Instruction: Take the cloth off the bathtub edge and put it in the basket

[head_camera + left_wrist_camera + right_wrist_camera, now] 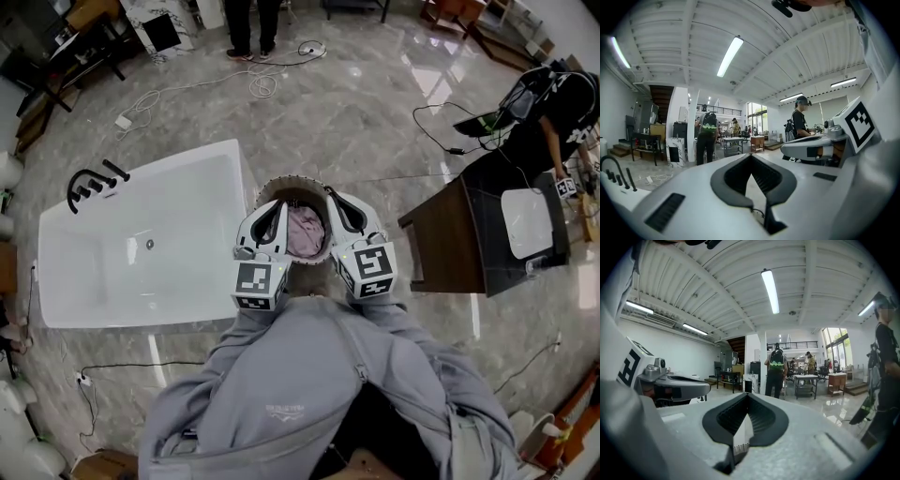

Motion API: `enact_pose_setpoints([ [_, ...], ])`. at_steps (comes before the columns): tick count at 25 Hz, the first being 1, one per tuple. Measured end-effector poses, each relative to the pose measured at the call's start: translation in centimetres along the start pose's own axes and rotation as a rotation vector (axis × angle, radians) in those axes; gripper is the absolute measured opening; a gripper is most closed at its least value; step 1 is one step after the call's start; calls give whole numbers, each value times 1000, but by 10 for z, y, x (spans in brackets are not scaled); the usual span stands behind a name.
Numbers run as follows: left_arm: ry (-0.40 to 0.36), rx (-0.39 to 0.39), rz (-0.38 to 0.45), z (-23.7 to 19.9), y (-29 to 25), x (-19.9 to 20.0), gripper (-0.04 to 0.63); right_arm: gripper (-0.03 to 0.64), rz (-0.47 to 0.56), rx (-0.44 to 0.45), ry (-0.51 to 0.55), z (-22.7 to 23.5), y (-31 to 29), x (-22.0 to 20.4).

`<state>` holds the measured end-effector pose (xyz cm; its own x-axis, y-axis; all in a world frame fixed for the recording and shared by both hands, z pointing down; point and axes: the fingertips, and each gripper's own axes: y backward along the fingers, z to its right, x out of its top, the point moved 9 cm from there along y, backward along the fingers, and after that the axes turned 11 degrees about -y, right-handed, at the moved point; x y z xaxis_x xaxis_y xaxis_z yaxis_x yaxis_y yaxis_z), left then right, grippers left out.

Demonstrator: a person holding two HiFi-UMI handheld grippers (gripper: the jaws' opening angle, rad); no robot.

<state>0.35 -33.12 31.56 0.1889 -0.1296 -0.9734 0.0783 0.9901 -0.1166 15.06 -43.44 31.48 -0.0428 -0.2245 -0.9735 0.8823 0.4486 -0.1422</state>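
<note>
While pale pink cloth (305,232) lies crumpled in basket (291,182) | left gripper (277,208) clenched, empty | right gripper (335,201) clenched, empty

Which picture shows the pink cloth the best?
The head view. It looks down into the basket, where the pink cloth lies bunched inside. The left gripper view and the right gripper view both look out level, across at a standing person, so neither shows the cloth at all.

The bathtub (141,253) is smooth, shiny white. The floor (356,112) is glossy stone with light glinting on it. The pink cloth (305,232) looks soft and crumpled. The table (445,246) looks like dark wood
</note>
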Motion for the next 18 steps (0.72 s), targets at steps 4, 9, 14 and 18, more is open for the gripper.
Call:
enact_pose_setpoints([
  [4,-10,3,9,1,3,3,6,5,3,4,-4,-2,2,-1],
  [9,-15,5,16,-4,2,6,5,5,-1,7,-1,-6,-3,0],
  [14,-21,14,18,0,2,10,6,5,3,11,5,-4,-1,-2],
  [18,-28,6,25,2,-4,9,6,5,3,11,4,2,-3,-4],
])
